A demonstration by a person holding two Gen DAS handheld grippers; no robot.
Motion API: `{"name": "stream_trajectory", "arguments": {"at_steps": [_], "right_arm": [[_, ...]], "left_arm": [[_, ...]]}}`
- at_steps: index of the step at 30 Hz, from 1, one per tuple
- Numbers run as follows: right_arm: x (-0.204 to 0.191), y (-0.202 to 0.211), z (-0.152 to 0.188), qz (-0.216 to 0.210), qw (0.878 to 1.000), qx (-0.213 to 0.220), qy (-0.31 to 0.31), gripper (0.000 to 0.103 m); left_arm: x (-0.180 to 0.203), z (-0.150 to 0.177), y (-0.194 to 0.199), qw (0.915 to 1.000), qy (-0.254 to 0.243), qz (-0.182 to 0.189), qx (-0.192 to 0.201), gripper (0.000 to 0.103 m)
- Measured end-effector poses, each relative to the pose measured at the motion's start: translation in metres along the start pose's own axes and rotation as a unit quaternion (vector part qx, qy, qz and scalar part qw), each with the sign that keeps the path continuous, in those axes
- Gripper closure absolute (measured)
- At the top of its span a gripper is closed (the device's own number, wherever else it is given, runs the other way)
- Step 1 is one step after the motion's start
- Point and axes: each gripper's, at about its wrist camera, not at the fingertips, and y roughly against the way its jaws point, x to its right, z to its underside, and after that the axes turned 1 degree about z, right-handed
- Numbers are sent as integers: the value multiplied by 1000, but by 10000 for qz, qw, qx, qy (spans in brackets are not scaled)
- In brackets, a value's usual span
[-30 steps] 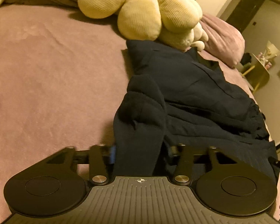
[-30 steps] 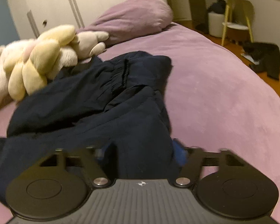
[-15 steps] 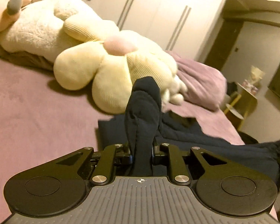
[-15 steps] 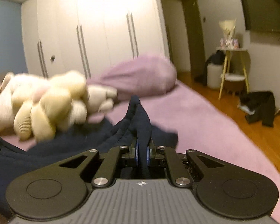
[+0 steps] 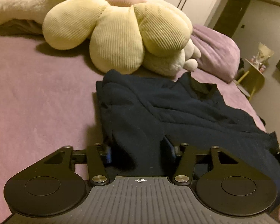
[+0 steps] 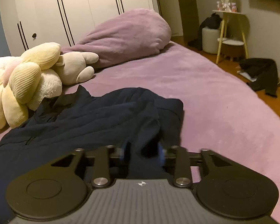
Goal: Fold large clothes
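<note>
A dark navy garment [image 5: 168, 108] lies crumpled on the purple bed cover [image 5: 37, 93], its far edge near a plush toy. My left gripper [image 5: 138, 149] sits low over the garment's near left part. Its jaws are opening, and a fold of cloth lies loose between the blue pads [image 5: 107, 154]. In the right wrist view the same garment [image 6: 95, 115] spreads to the left. My right gripper [image 6: 142, 153] is over its near right corner. Those jaws are also opening, with a hump of fabric between them and no pad pressing on it.
A yellow flower-shaped plush [image 5: 121, 28] and a white plush [image 6: 74, 67] lie just beyond the garment. A purple pillow [image 6: 127, 35] is behind them, in front of white wardrobe doors [image 6: 65, 9]. A side table [image 6: 231, 29] and dark clothes on the floor [image 6: 261, 74] are right of the bed.
Half a second ago both grippers were shut on raised folds of the garment. Now both have dropped toward the bed, the jaws have parted, and the cloth rests on the garment.
</note>
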Motion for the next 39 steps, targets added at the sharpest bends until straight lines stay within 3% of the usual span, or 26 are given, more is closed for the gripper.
{"name": "stream_trajectory", "arguments": {"at_steps": [2, 3, 5, 7, 11, 15, 18, 21, 25, 31, 39], "right_arm": [[3, -5, 2, -39, 9999, -98, -126, 65], [1, -5, 2, -2, 9998, -135, -113, 67], [-8, -1, 2, 156, 9997, -127, 118, 87], [-22, 12, -1, 277, 9984, 113, 477, 93], [-48, 27, -39, 355, 9927, 867, 760, 94], [-76, -14, -97, 780, 9860, 1273, 750, 94], [-88, -57, -123, 1084, 9812, 1485, 594, 94], [-90, -103, -116, 1243, 9807, 1423, 510, 93], [-77, -157, -82, 1446, 9831, 974, 555, 91], [-43, -187, -63, 1009, 9925, 621, -304, 84], [-28, -185, -51, 739, 9928, 714, -623, 80]], "left_arm": [[3, -4, 5, 10000, 1, -45, 1, 82], [7, -9, 9, 10000, 0, -40, 24, 83], [15, -24, 20, 9999, 43, 22, 147, 86], [27, -46, 27, 9991, -98, 83, 407, 87], [54, -100, 11, 9937, -426, -283, 993, 86], [71, -136, -41, 9834, -364, -747, 1610, 83], [78, -129, -92, 9725, -483, -1389, 1808, 79], [66, -99, -140, 9642, -611, -1888, 1758, 58], [21, -75, -169, 9773, 287, -1585, 1379, 39], [-15, -74, -179, 9803, 1121, -938, 1329, 27], [-19, -75, -183, 9792, 1227, -832, 1383, 24]]}}
